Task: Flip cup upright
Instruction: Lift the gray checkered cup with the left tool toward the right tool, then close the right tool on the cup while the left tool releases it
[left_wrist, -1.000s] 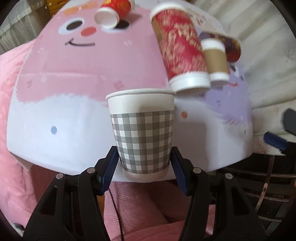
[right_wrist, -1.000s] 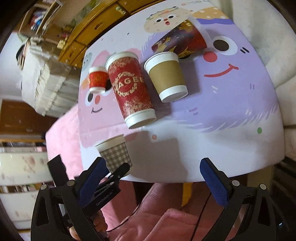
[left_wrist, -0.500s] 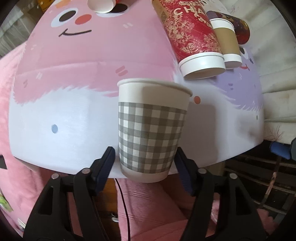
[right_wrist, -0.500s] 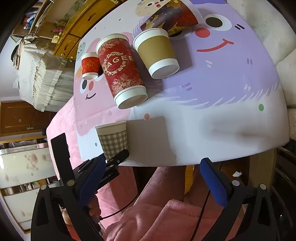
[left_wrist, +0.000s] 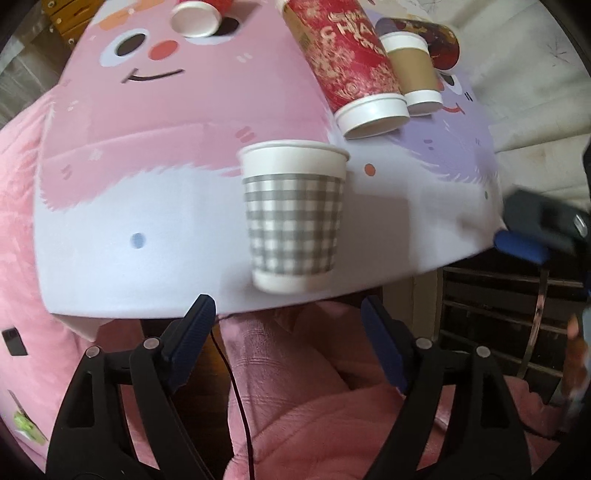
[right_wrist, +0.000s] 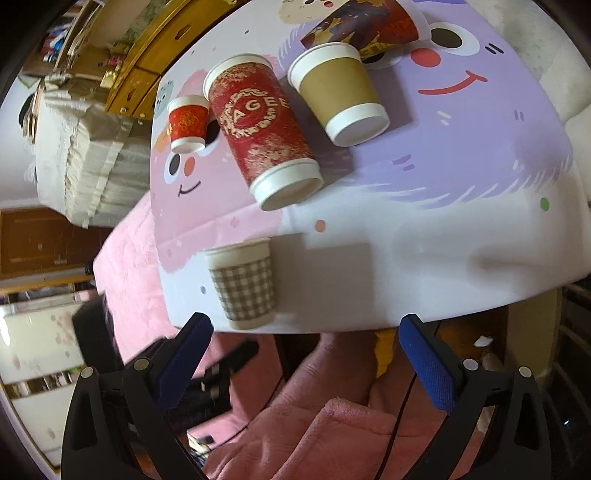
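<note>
A grey-and-white checked paper cup (left_wrist: 293, 218) stands upright, mouth up, near the front edge of the cartoon-printed table (left_wrist: 155, 206). It also shows in the right wrist view (right_wrist: 243, 284). My left gripper (left_wrist: 290, 341) is open and empty, pulled back below the table edge, apart from the cup. My right gripper (right_wrist: 304, 363) is open and empty, in front of the table edge to the right of the cup.
Further back on the table are a tall red cup (right_wrist: 260, 131), a brown cup (right_wrist: 340, 94), a small red cup (right_wrist: 187, 123) and a dark patterned cup lying on its side (right_wrist: 365, 27). A pink blanket (left_wrist: 295, 406) lies below the table edge.
My left gripper let go of the checked cup, opened wide and drew back. The cup now stands by itself on the table. The right gripper stayed open.
</note>
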